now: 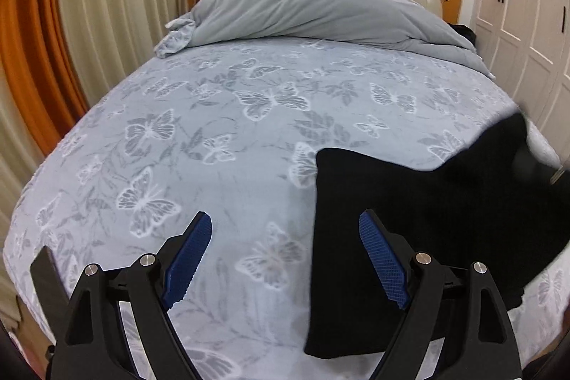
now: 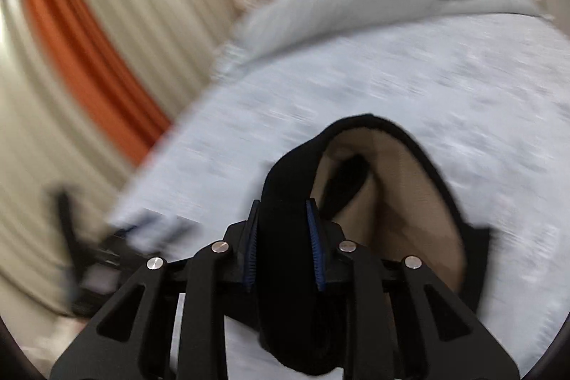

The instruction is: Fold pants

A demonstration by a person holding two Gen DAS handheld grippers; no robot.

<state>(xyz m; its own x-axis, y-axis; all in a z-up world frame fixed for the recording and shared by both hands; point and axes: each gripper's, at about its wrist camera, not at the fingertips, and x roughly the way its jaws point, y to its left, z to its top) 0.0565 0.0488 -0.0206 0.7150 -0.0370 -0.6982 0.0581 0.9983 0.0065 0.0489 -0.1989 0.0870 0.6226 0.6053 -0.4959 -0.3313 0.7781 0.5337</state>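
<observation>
While right gripper (image 2: 283,223) pinches black pants (image 2: 285,291), left gripper (image 1: 285,237) spread wide, empty, above bed (image 1: 213,130)

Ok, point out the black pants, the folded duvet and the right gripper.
black pants (image 1: 409,202), left wrist view, flat middle of the fabric.
folded duvet (image 1: 302,9), left wrist view, its top fold.
right gripper (image 2: 283,219), right wrist view, between fingertips.

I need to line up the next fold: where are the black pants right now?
The black pants lie on the butterfly bedspread, lower right in the left wrist view; one bunched band is clamped in the right claw.
</observation>
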